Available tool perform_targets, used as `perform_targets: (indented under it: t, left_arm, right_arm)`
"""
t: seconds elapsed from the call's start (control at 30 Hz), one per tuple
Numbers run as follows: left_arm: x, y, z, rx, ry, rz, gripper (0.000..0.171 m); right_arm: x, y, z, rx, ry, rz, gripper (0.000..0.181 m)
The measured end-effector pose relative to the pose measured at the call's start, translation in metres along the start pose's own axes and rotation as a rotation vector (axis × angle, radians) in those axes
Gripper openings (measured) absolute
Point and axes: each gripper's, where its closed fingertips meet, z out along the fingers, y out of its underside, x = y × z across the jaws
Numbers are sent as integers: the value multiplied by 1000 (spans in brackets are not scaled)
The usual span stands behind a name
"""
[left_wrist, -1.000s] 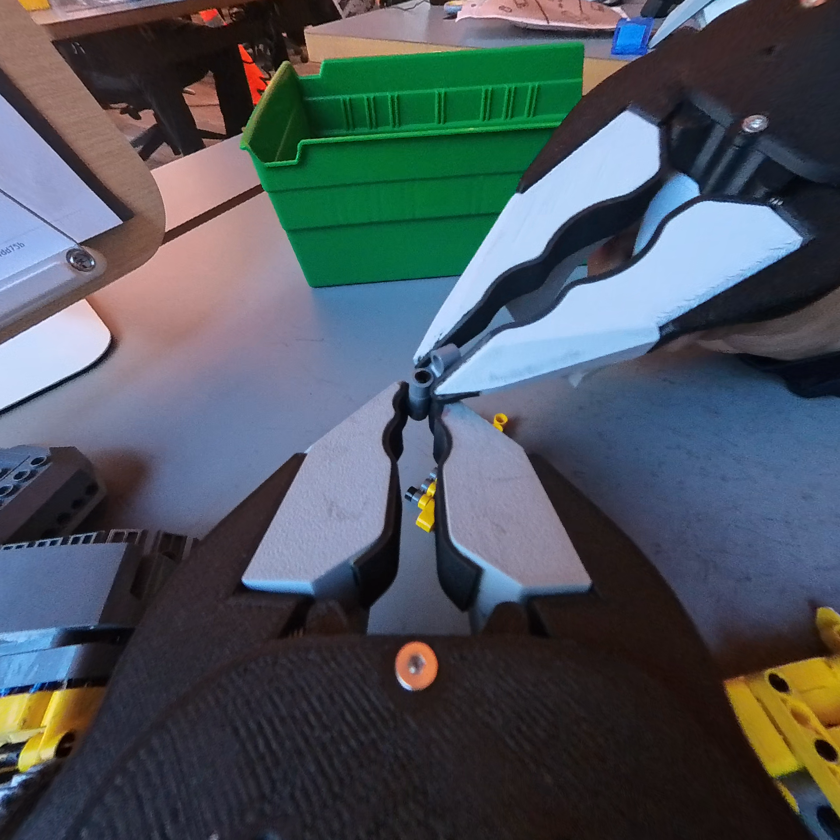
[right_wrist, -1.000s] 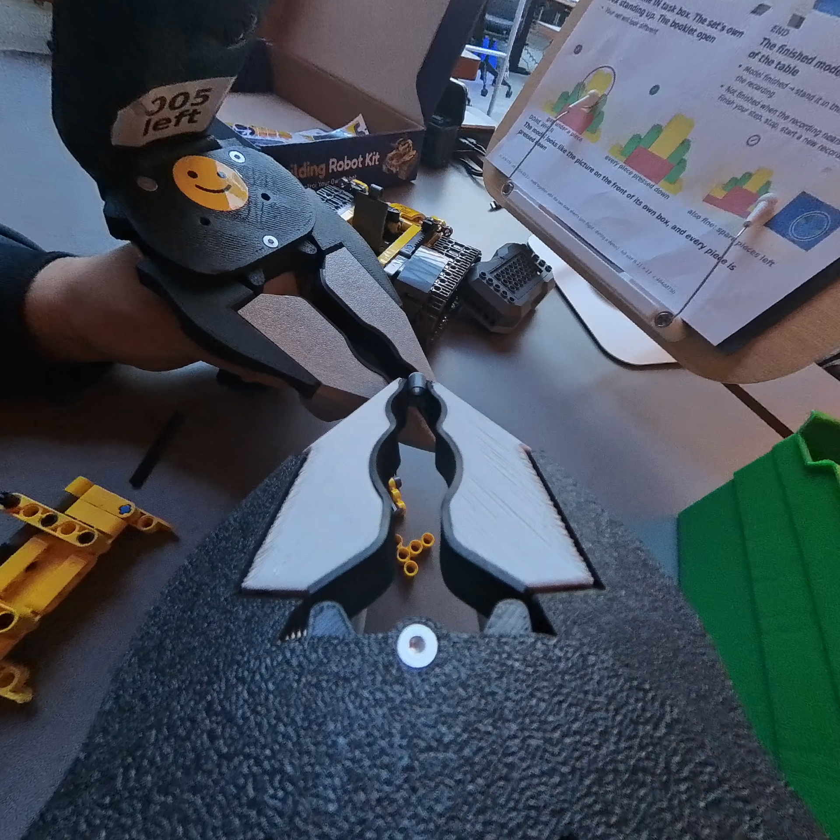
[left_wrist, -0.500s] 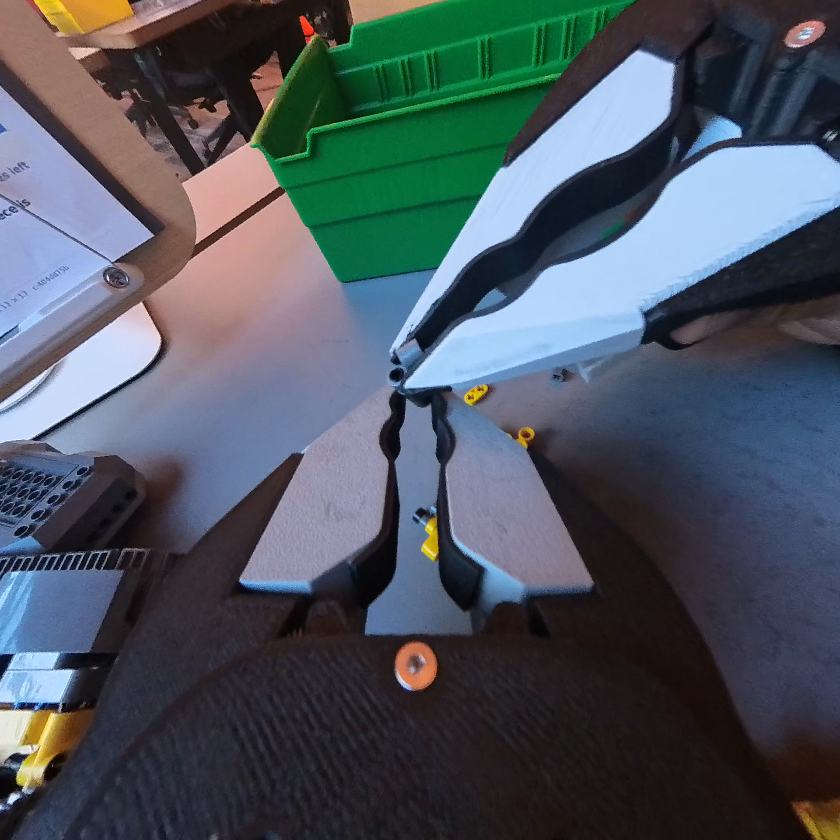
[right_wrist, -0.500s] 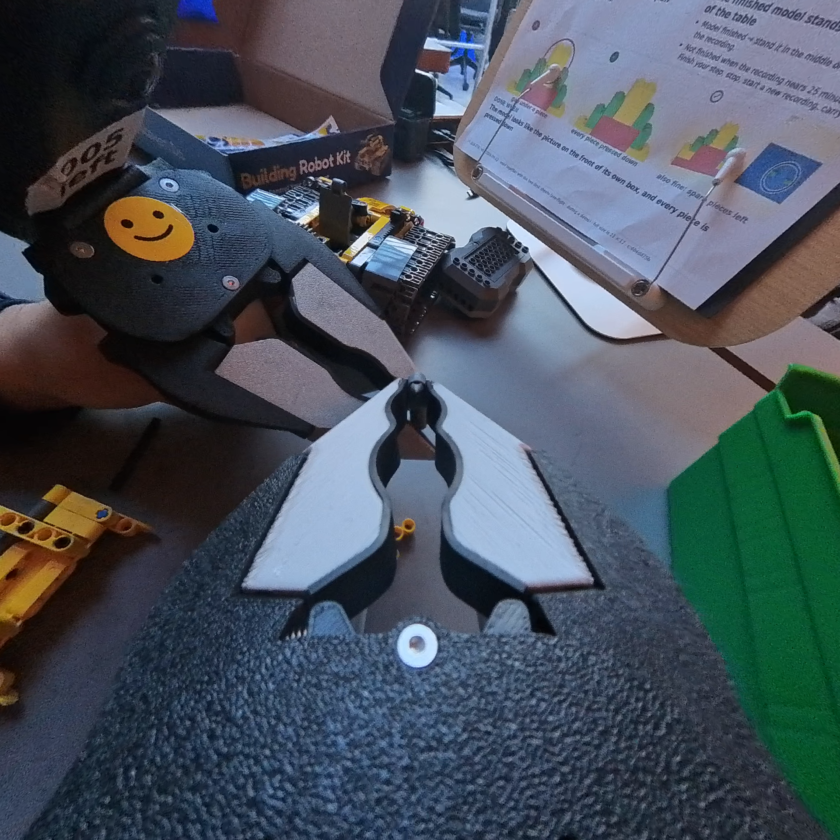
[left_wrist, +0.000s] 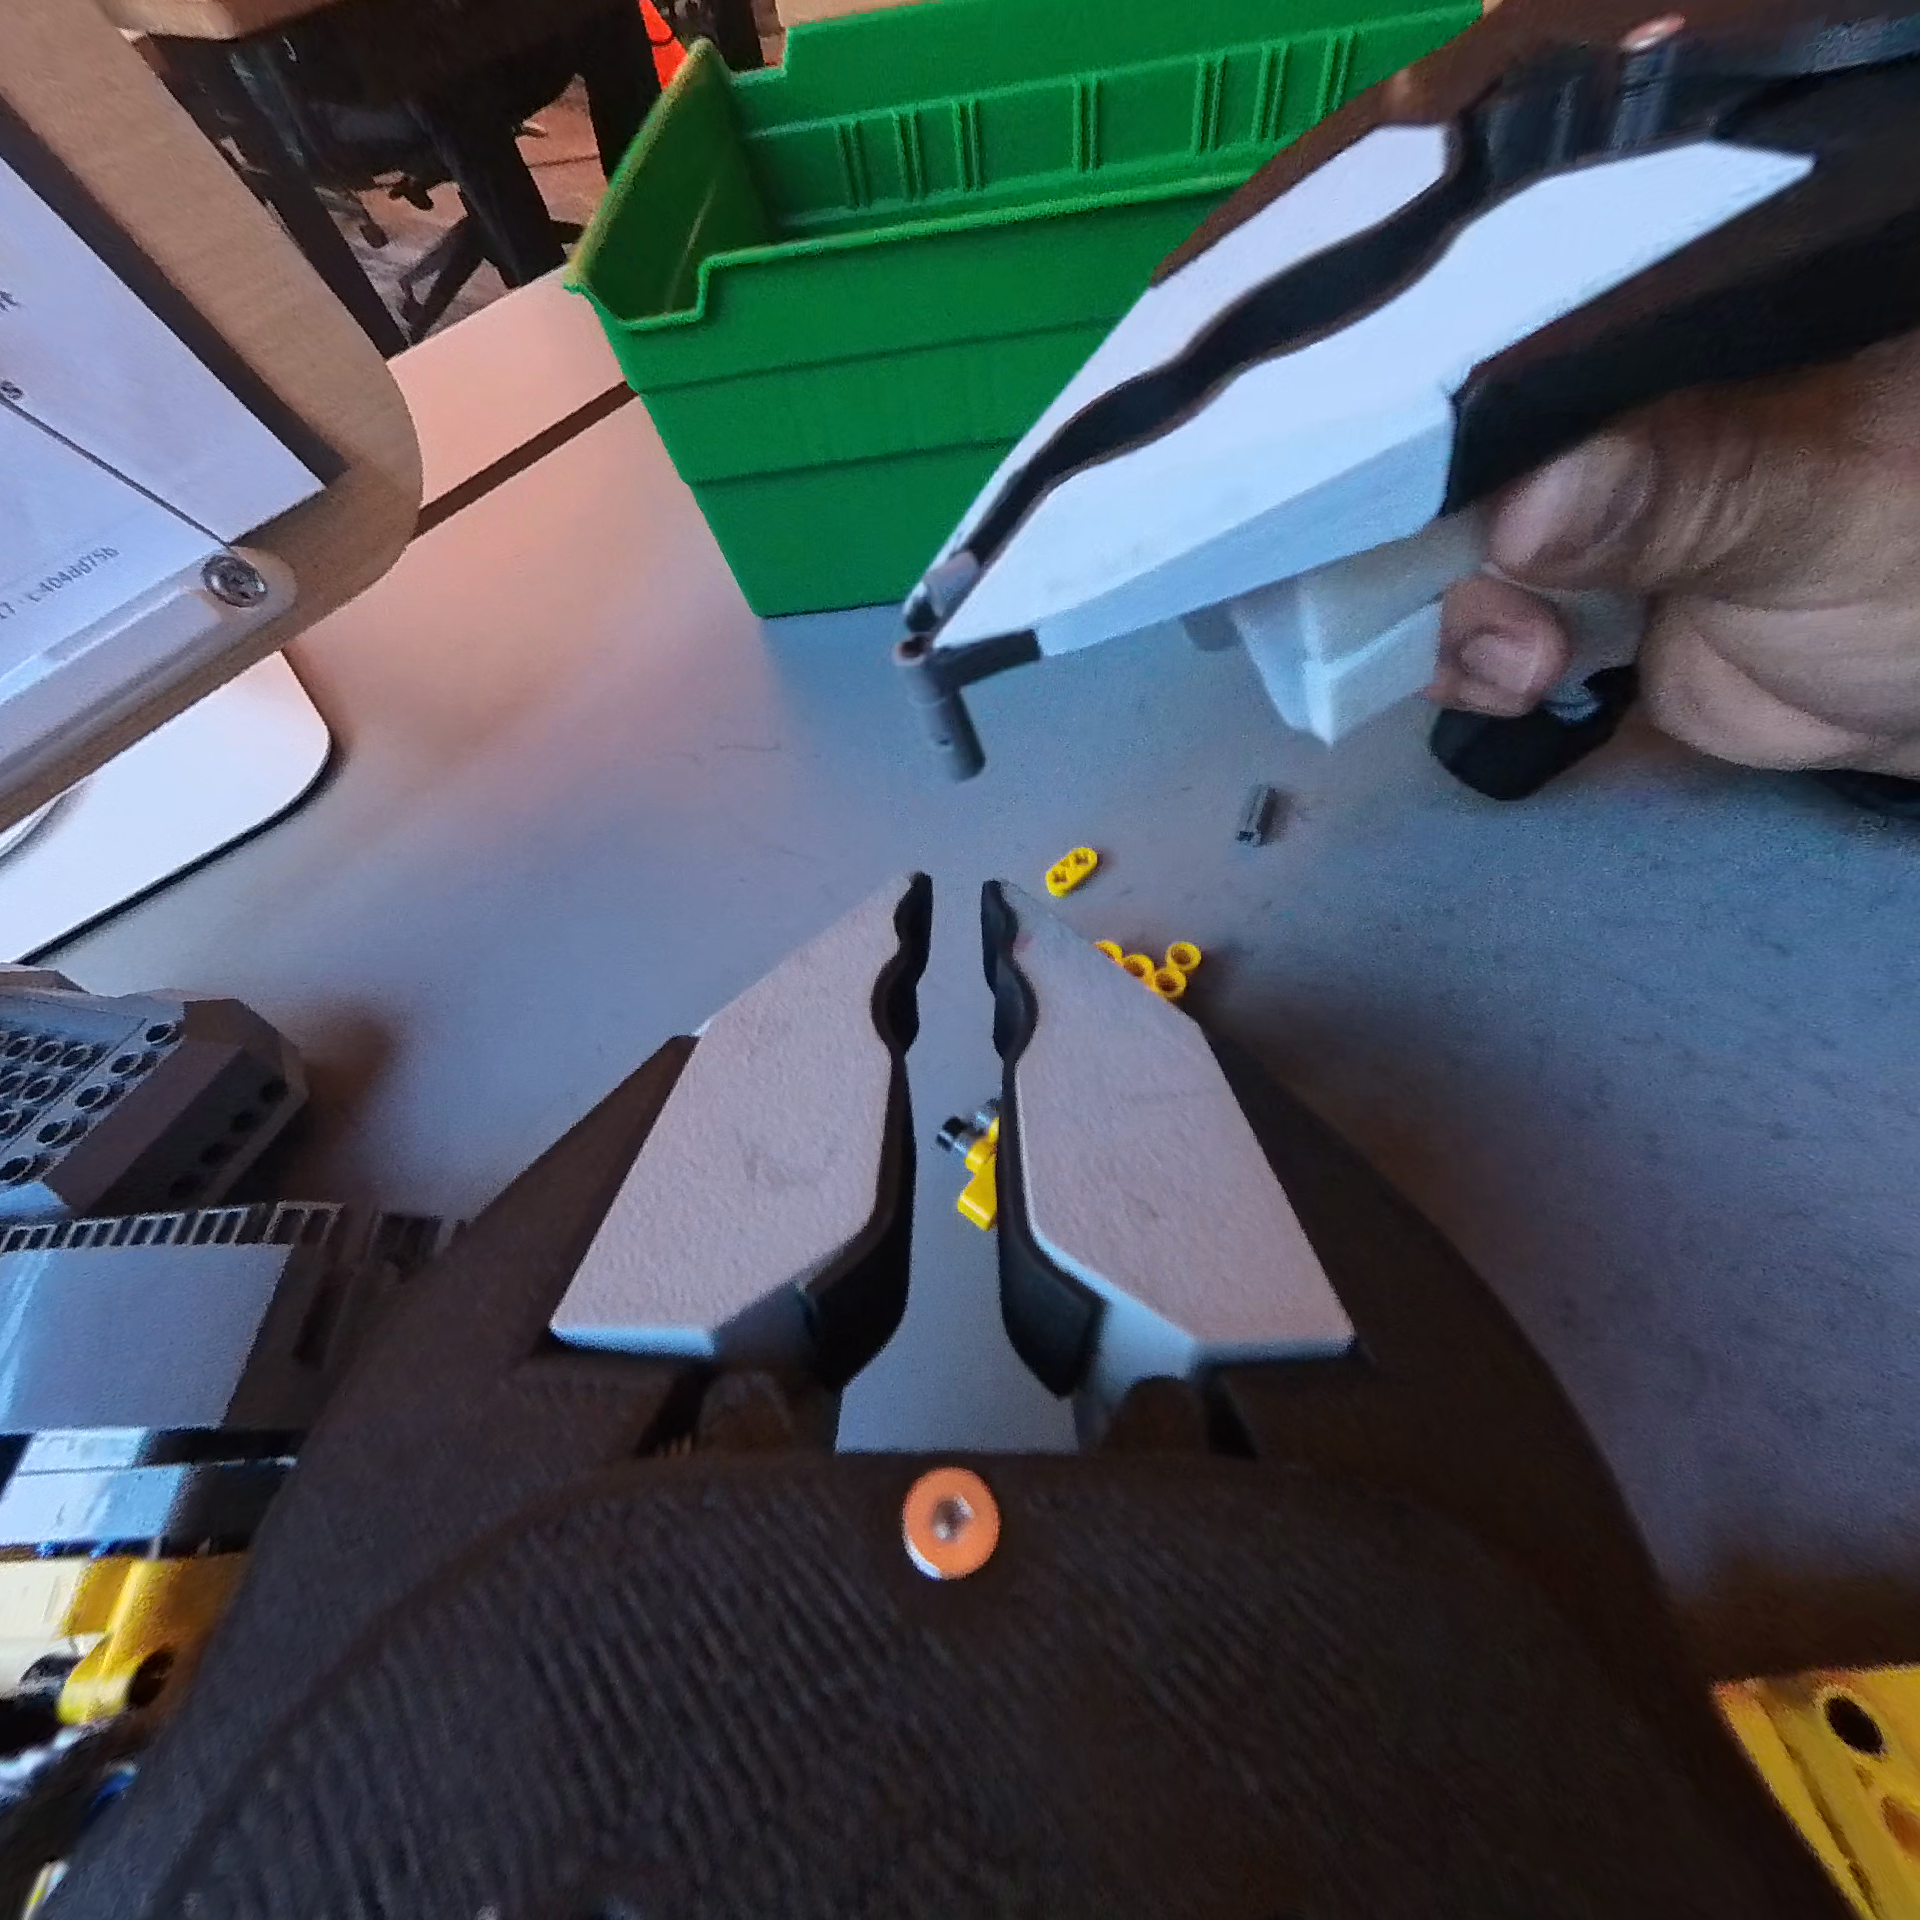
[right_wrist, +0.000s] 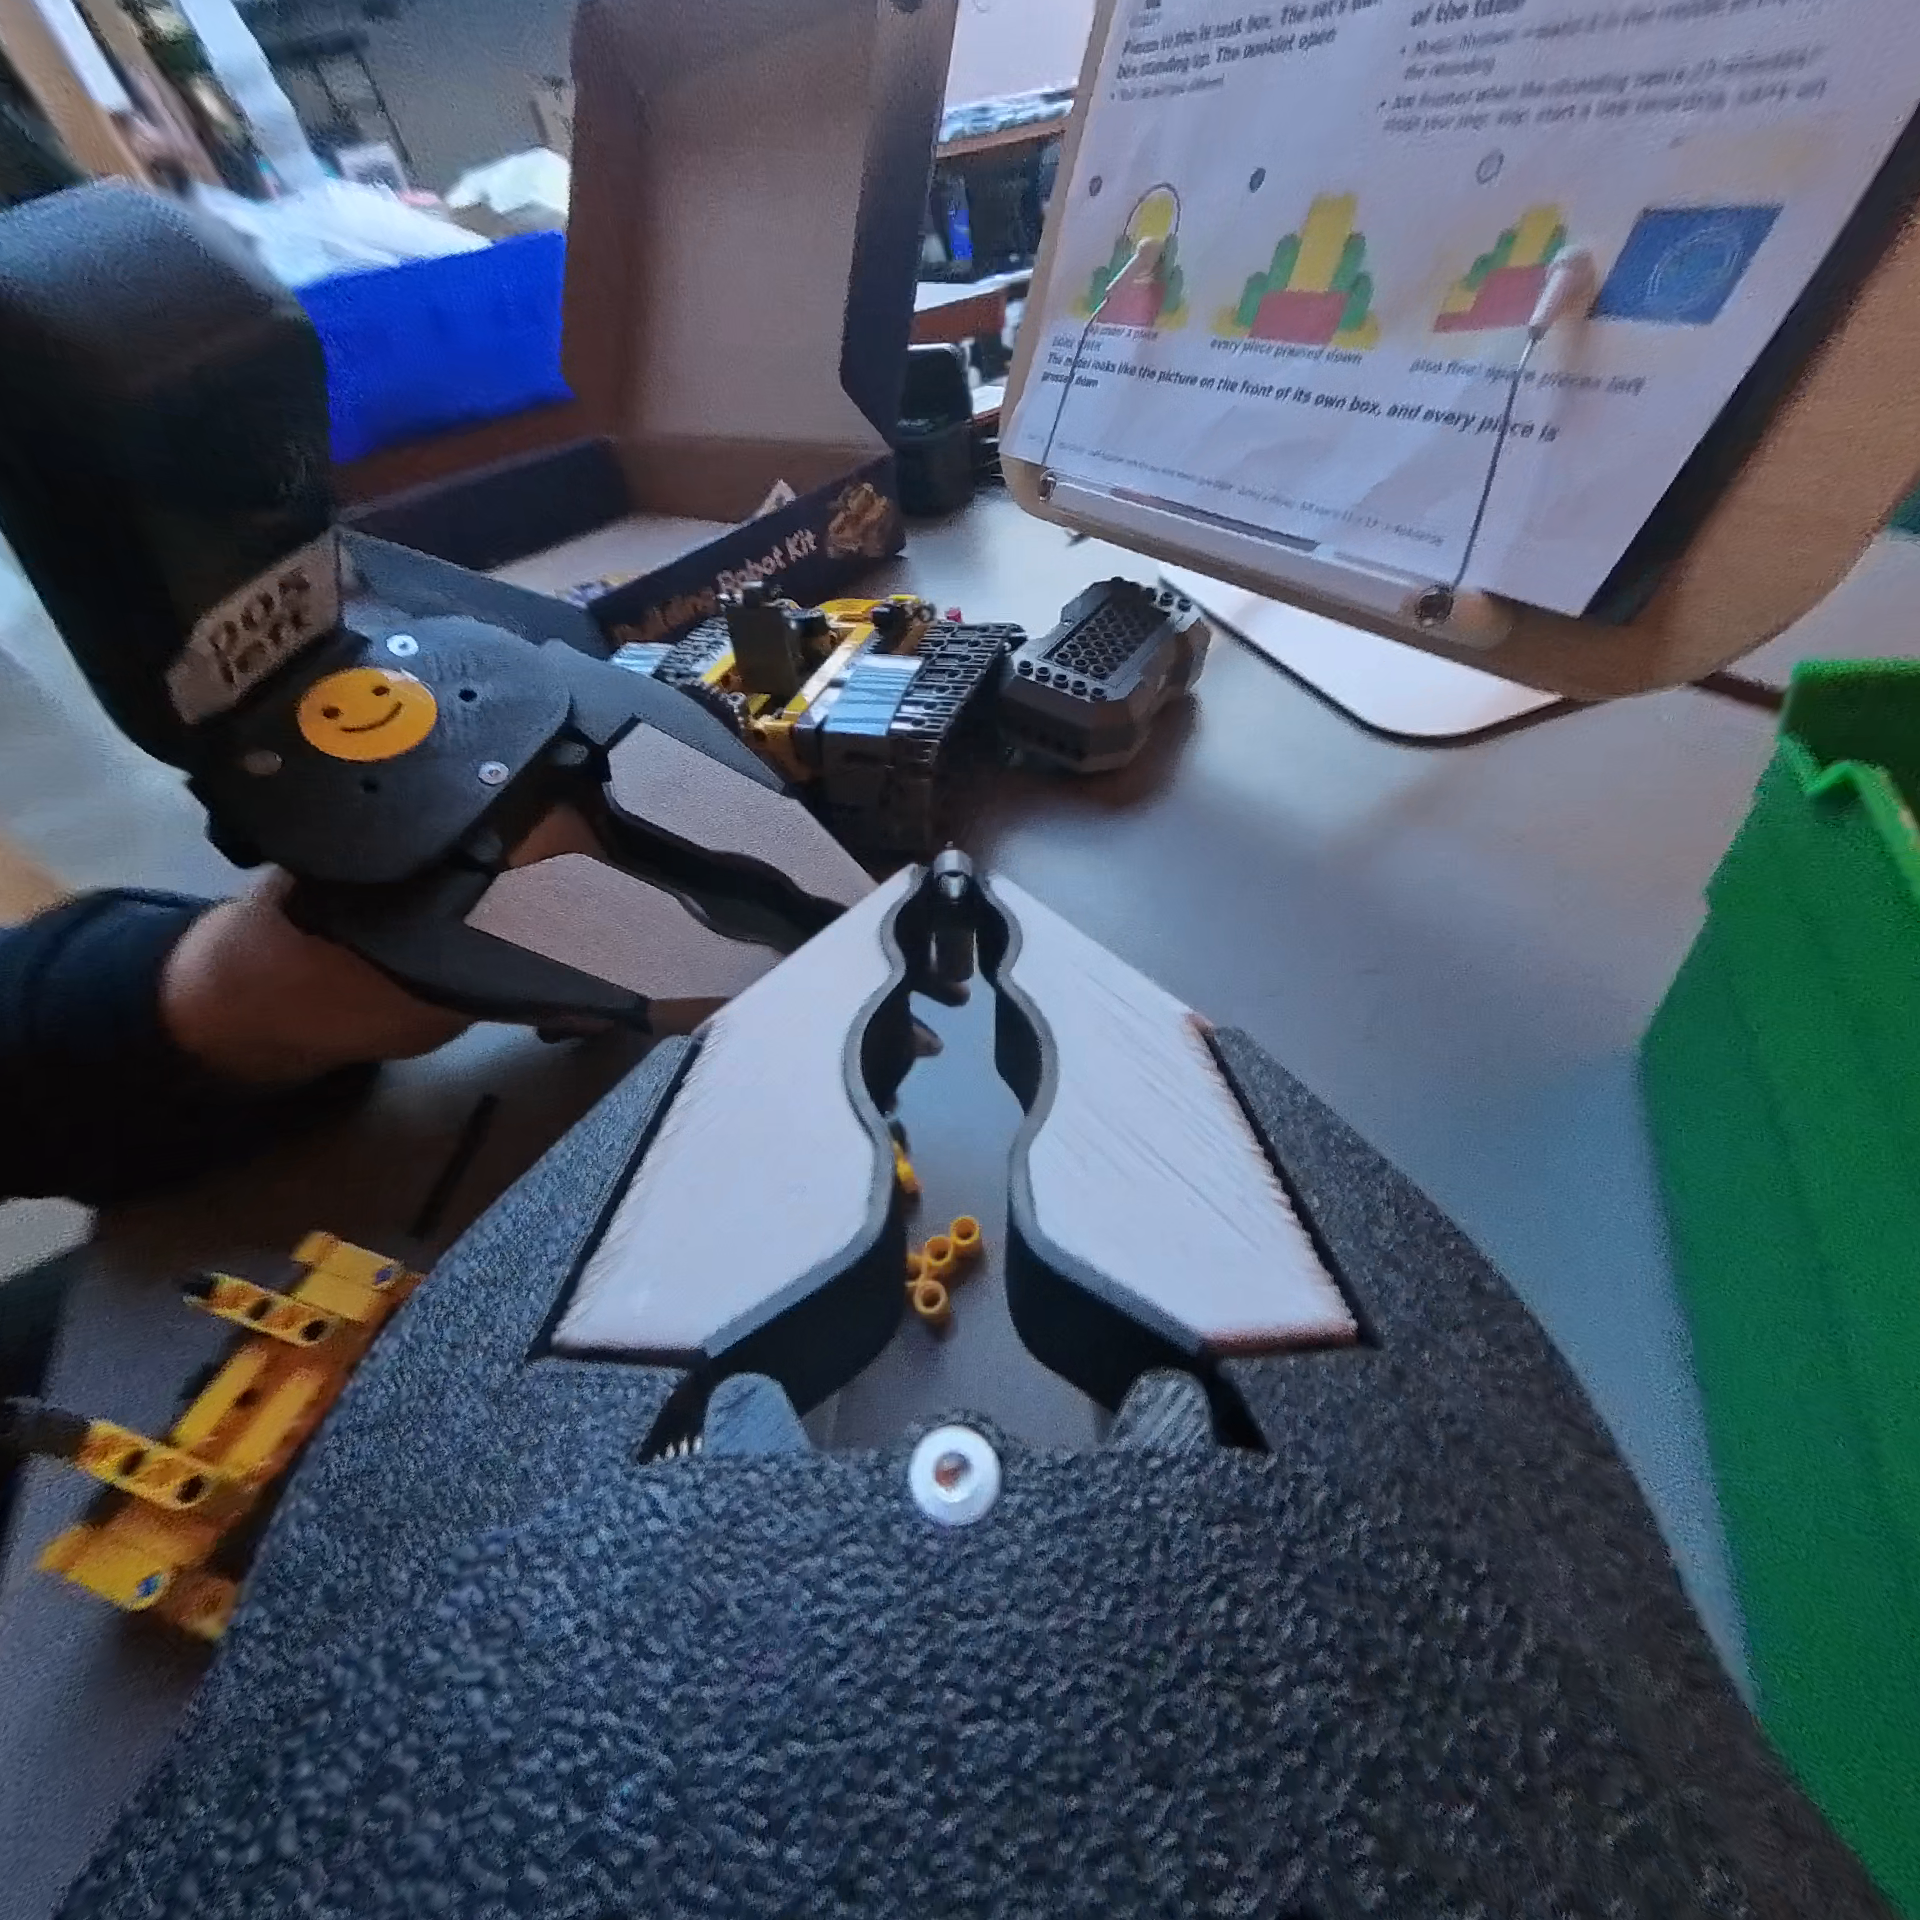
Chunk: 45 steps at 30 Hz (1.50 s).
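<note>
Jaws of right gripper (left_wrist: 920, 623) clamped grey connector piece (left_wrist: 940, 707) near green bin (left_wrist: 883, 343); left gripper (left_wrist: 956, 888) jaws narrowly parted, empty, above table (left_wrist: 623, 779).

You are working over a grey table (left_wrist: 582, 790) whose bare top fills the middle of the left wrist view. A green bin (left_wrist: 883, 343) stands on it at upper centre, and the white foot of a wooden document stand (left_wrist: 156, 790) rests at the left edge. Small yellow pieces (left_wrist: 1148, 961) and a yellow link (left_wrist: 1070, 871) lie loose just right of centre, with a short dark pin (left_wrist: 1255, 812) beyond them. In the right wrist view, a dark and yellow brick model (right_wrist: 862, 696) sits at upper centre, an open cardboard box (right_wrist: 727, 343) behind it, and a yellow beam assembly (right_wrist: 208, 1434) lies at lower left.
</note>
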Motion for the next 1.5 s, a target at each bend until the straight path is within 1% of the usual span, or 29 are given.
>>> perform_targets:
  t: [0.1, 0.2, 0.3, 0.37, 0.4, 0.43, 0.53, 0.6, 0.63, 0.73, 0.77, 0.8, 0.97, 1.07, 1.17, 1.27, 1.33, 1.43, 1.47, 1.5]
  left_arm:
    - [1, -5, -2, 28, 11, -10, 11]
    - [7, -13, -4, 70, 43, -16, 17]
    - [11, -19, -6, 105, 63, -31, 19]
    - [11, -22, -7, 121, 74, -50, 19]
    - [10, -21, -7, 120, 73, -60, 17]
    - [7, -20, -7, 117, 67, -72, 10]
    - [7, -19, -8, 127, 114, -138, 8]
    - [7, -20, -7, 136, 132, -181, 12]
    - [7, -21, -7, 141, 133, -187, 14]
    - [7, -19, -7, 129, 132, -178, 14]
    - [8, -19, -7, 129, 133, -172, 11]
    - [9, -20, -7, 131, 136, -162, 3]
    - [7, -17, -5, 109, 75, -110, 6]
    - [2, -13, -4, 80, 45, -100, 2]
    - [7, -5, -1, 37, 95, -155, 1]
    - [6, -3, 0, 30, 95, -175, 2]
    - [3, -11, -3, 76, 97, -205, 2]
    - [-7, -28, -11, 176, 95, -291, 2]
    - [-5, -22, -10, 144, 113, -305, 1]
    - [3, -13, -6, 108, 135, -305, 1]
  right_arm:
    - [2, -2, -5, 16, -59, 112, 5]
    - [0, -3, -5, 25, -99, 165, 5]
    - [-11, 0, -1, 8, -169, 207, 4]
    - [-19, 1, 2, 7, -207, 232, 5]
    - [-21, 2, 3, 6, -217, 240, 4]
    - [-22, 3, 4, 4, -226, 247, 5]
    - [-23, 3, 5, 10, -247, 283, 5]
    - [-24, 2, 5, 20, -276, 320, 4]
    - [-26, 1, 5, 31, -294, 343, 4]
    - [-27, -1, 5, 45, -312, 376, 4]
    - [-27, -1, 5, 44, -311, 374, 4]
    - [-27, -1, 5, 46, -307, 369, 4]
    - [-25, 2, 6, 36, -277, 327, 4]
    - [-25, 5, 7, 24, -264, 295, 4]
    - [-29, 12, 12, -28, -247, 159, 6]
    - [-29, 15, 17, -58, -196, 56, 5]
    - [-28, 7, 18, -46, -177, 39, 4]
    - [-27, -13, 20, 46, -147, 105, 2]
    - [-18, -28, 18, 127, -100, 145, 3]
    - [-3, -53, 6, 249, -60, 197, 3]
